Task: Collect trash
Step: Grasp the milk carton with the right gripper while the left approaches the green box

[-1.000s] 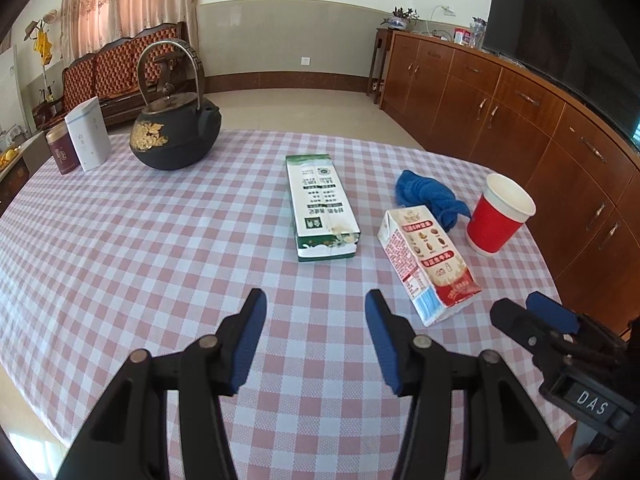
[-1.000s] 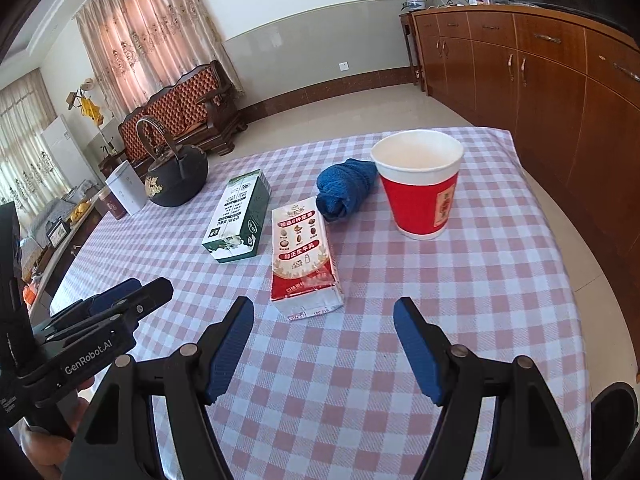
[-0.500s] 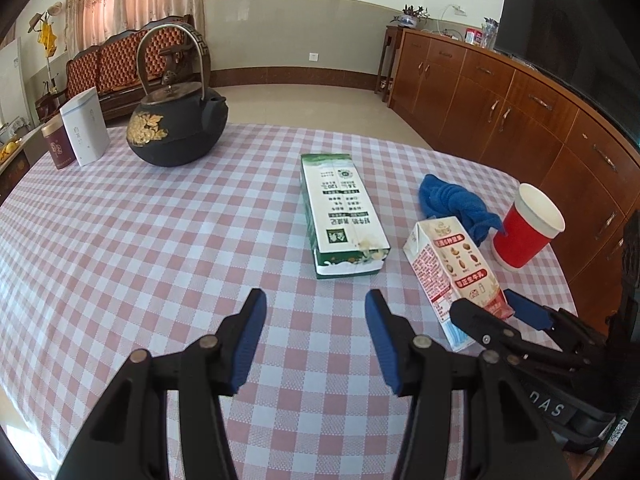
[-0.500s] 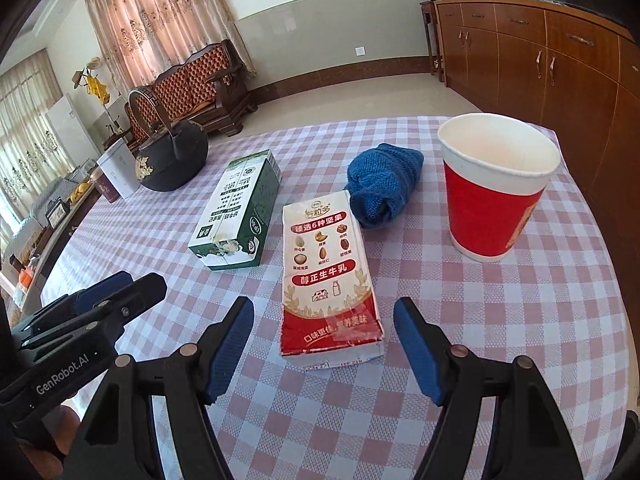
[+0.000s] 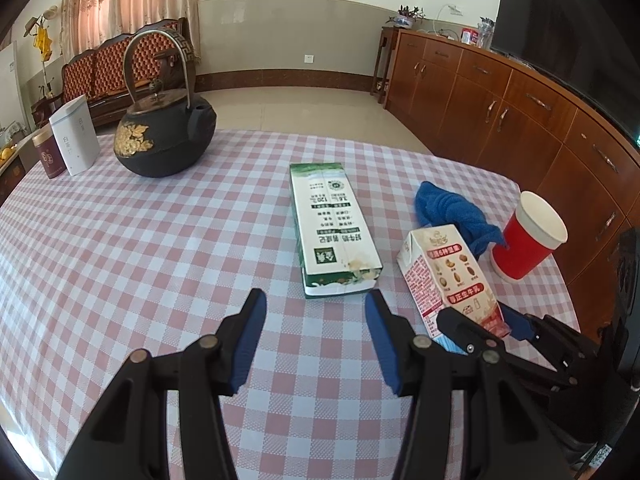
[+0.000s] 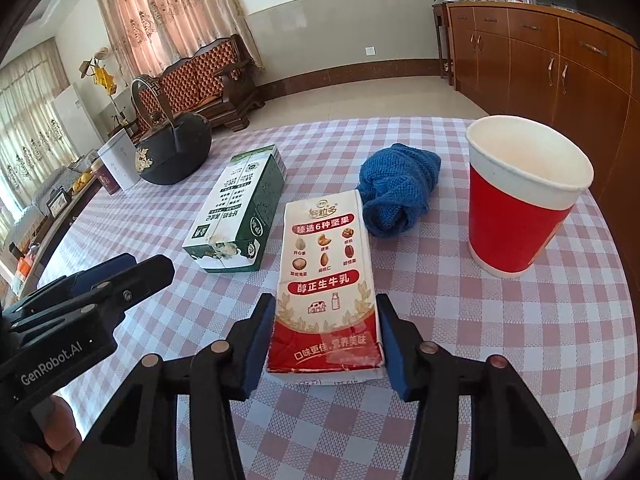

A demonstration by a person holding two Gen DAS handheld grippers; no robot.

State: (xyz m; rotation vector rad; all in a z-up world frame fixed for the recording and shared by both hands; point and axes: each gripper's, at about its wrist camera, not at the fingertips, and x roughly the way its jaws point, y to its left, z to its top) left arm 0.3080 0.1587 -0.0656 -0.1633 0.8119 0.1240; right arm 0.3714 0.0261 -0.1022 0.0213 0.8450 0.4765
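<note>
A red and white milk carton (image 6: 326,264) lies flat on the checked tablecloth (image 6: 460,320). My right gripper (image 6: 324,300) is closing, with the carton's near end between its fingers and both blue pads against the carton's sides. The left wrist view shows the same carton (image 5: 444,264) and right gripper (image 5: 476,316) from the side. A green and white carton (image 5: 332,220) lies flat just ahead of my left gripper (image 5: 314,296), which is open and holds nothing. A red paper cup (image 6: 516,216) stands upright to the right.
A crumpled blue cloth (image 6: 400,188) lies between the cartons and the cup. A black iron kettle (image 5: 164,140), a white tin (image 5: 76,140) and a dark red tin (image 5: 48,156) stand at the far left. Wooden cabinets (image 5: 520,120) run beyond the table's right edge.
My right gripper has come forward and down around the red and white carton's near end, and its jaws have narrowed onto it. My left gripper has edged closer to the green carton, its opening unchanged.
</note>
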